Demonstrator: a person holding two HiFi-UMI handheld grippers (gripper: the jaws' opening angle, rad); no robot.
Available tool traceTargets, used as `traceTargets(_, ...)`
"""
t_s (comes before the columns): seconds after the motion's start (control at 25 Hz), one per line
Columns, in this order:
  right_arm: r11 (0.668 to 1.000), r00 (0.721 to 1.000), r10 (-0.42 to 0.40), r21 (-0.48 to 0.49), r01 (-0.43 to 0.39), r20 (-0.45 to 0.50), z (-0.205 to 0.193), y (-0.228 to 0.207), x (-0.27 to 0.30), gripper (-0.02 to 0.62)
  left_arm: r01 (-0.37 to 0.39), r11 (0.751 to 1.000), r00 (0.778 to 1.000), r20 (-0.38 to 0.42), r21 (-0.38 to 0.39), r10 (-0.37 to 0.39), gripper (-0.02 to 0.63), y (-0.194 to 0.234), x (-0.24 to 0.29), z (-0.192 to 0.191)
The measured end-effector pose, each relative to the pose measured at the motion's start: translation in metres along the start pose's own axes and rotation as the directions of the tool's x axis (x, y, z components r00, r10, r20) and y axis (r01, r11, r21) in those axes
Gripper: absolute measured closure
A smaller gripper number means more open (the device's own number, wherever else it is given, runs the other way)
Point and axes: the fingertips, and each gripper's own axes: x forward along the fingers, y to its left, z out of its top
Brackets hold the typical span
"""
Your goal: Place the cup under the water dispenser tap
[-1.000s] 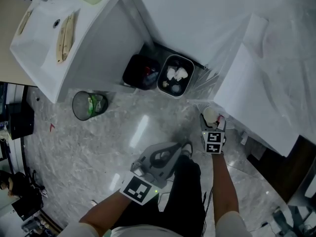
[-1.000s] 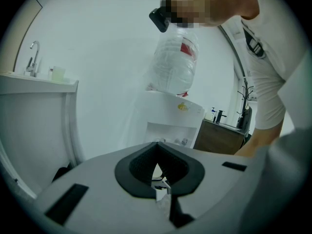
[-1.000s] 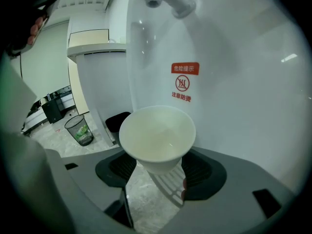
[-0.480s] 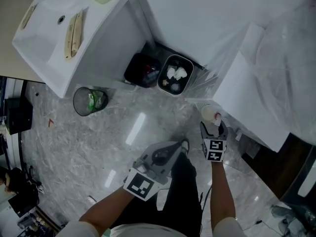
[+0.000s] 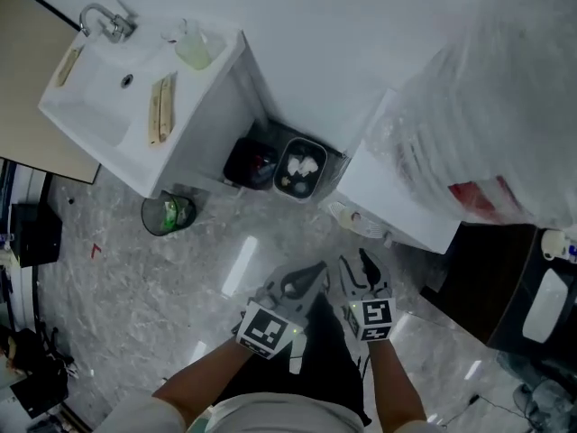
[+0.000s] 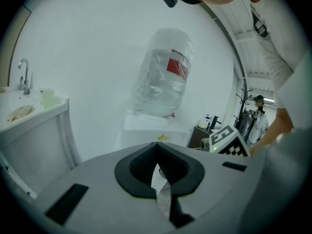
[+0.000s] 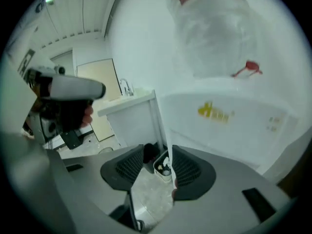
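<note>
Since a second ago, the right gripper [image 5: 356, 265] has let go of the cup [image 5: 346, 215] and drawn back toward the person; it now hangs over the floor [image 5: 135, 278], well apart from the cup. Its fingers have just been closing, yet they still stand apart. The right gripper view shows nothing between them, only the floor and the bins beyond the gap.

The cup stands alone at the foot of the water dispenser [image 5: 389, 192], tucked under its overhanging front. It is small in the head view, and the tap above it cannot be made out. A large bottle [image 5: 487, 124] wrapped in clear plastic, with a red label, sits on top of the dispenser.

Just beside the right one, the left gripper [image 5: 317, 267] is held at about the same height. In the left gripper view its fingers are closed together, leaving only a thin slit and holding nothing.

Left of the dispenser, a black bin [image 5: 251, 163] and a pale bin [image 5: 300, 168] stand side by side against the wall, between the dispenser and the white sink [image 5: 95, 97] unit. A mesh wastebasket [image 5: 169, 215] with something green inside stands on the floor in front of the sink unit.
</note>
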Motion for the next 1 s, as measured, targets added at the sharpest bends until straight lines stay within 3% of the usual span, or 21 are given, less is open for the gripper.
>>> traceTargets(0.2,1.0,0.995,-0.022,-0.005,0.023,0.096,0.104,0.016,-0.069,0.474,0.019,0.999,1.0,0.023,0.038,-0.02,0.603,-0.027,-0.018,0.065)
traceTargets(0.36,1.0,0.991,-0.027,0.001,0.027,0.133,0.154,0.034,-0.126,0.526,0.004,1.0,1.0,0.024,0.015,-0.004,0.603,-0.052,-0.042,0.102)
traceTargets(0.56,1.0,0.985,-0.028,0.01,0.027,0.172,0.181,0.047,-0.171,0.578,-0.019,1.0,0.999,0.049,-0.004,0.019,0.603,-0.072,-0.054,0.137)
traceTargets(1.0,0.999,0.974,-0.005,-0.046,0.015,0.224,0.221,0.052,-0.21,0.58,-0.025,0.998,0.994,0.11,0.065,0.018,0.603,-0.103,-0.061,0.178)
